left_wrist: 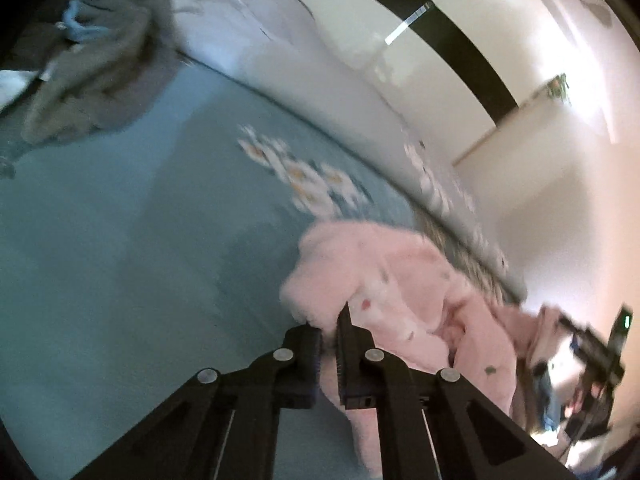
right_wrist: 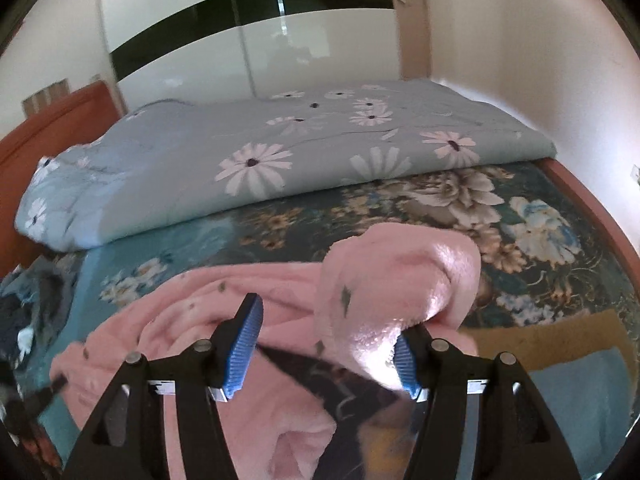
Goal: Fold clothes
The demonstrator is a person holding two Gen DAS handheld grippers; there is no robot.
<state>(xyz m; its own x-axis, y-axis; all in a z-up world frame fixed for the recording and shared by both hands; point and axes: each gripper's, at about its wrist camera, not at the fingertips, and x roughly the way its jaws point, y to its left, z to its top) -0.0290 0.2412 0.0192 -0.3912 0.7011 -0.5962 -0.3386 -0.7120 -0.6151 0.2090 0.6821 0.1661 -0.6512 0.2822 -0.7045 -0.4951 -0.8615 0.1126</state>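
Left tool (left_wrist: 329, 328) clamped on pink garment (left_wrist: 400, 280); right tool (right_wrist: 326, 328) spread wide.

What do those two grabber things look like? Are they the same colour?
Mostly. The left gripper and the right gripper both have black, angular plastic arms joined with round silver rivets. Their fingers carry ribbed pads: bright blue on the right pads, dark with a blue edge on the left. No cables or sleeves show.

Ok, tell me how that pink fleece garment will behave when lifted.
The pink fleece garment will probably flop: it already drapes in soft folds. Its plush pile suggests it is bulky yet light. It seems unlikely to slip from the left gripper, whose jaws pinch it.
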